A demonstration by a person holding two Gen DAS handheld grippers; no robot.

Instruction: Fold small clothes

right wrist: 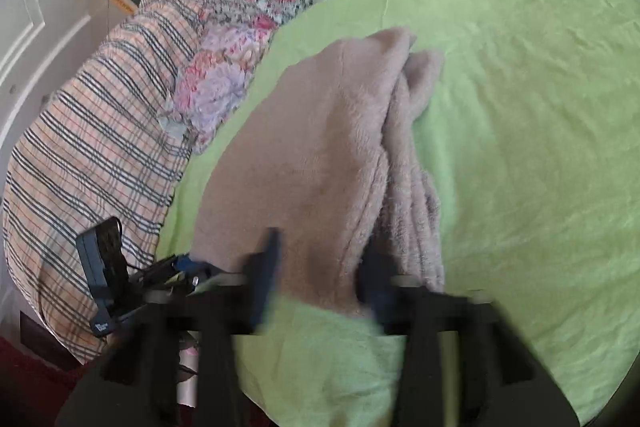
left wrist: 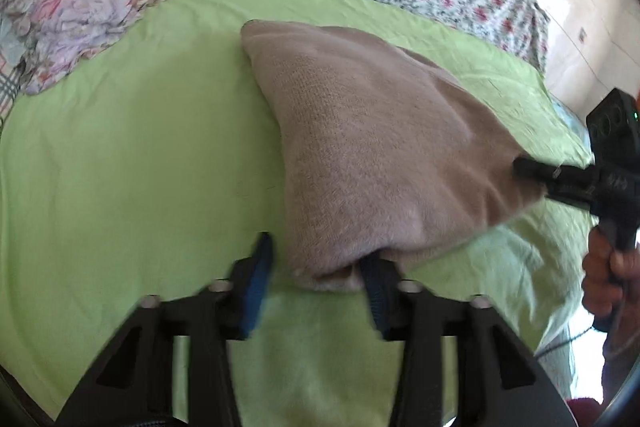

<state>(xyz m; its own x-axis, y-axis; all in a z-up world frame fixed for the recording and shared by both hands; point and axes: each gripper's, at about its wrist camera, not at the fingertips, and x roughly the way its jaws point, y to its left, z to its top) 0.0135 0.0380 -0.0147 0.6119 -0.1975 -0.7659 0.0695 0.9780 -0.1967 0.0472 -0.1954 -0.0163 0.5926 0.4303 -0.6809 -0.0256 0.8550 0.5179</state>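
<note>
Two grippers | left [left wrist: 316, 263] fingers spread at beige garment [left wrist: 372, 147] | right [right wrist: 320, 267] spread; layered folds visible

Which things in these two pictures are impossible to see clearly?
- Left wrist view: the left hand-held gripper has one fingertip hidden under the beige garment.
- Right wrist view: the right hand-held gripper is motion-blurred, so its grip on the cloth is unclear.
- Garment type: folds hide it.
</note>
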